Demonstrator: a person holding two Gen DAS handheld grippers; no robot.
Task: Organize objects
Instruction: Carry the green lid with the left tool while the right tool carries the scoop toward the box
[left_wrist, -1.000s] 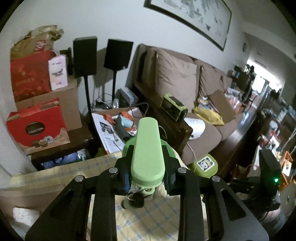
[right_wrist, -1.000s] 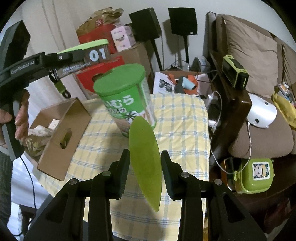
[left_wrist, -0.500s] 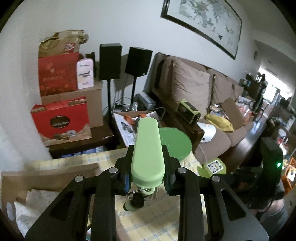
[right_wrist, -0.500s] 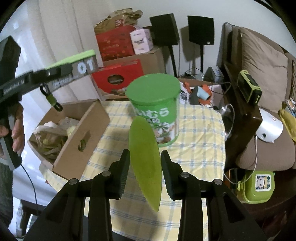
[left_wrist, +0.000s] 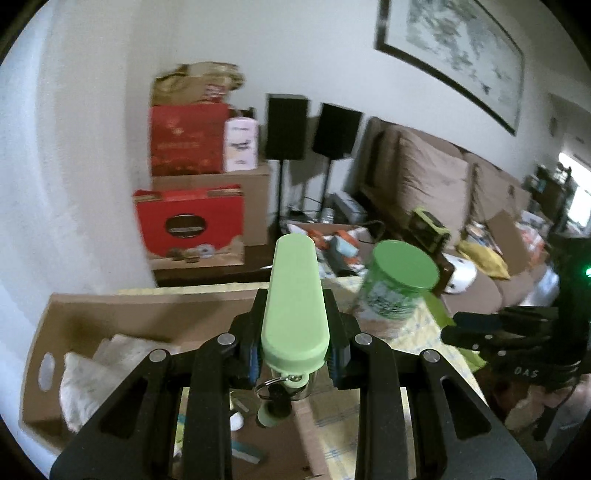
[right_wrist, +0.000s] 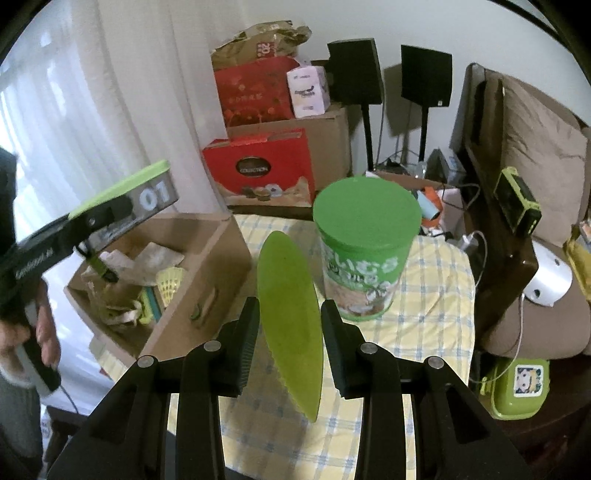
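Left tongs (left_wrist: 294, 354) clamp a green case (left_wrist: 295, 299) above the box's rim (left_wrist: 147, 299).

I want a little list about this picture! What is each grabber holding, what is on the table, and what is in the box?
left gripper: shut on a light green oblong case with a key ring, above the open brown cardboard box
right gripper: shut on a flat olive-green plastic leaf-shaped piece, held on edge
table: yellow checked tablecloth
on the cloth: round tin with a green lid, upright, beside the box
in the box: crumpled paper, a shuttlecock
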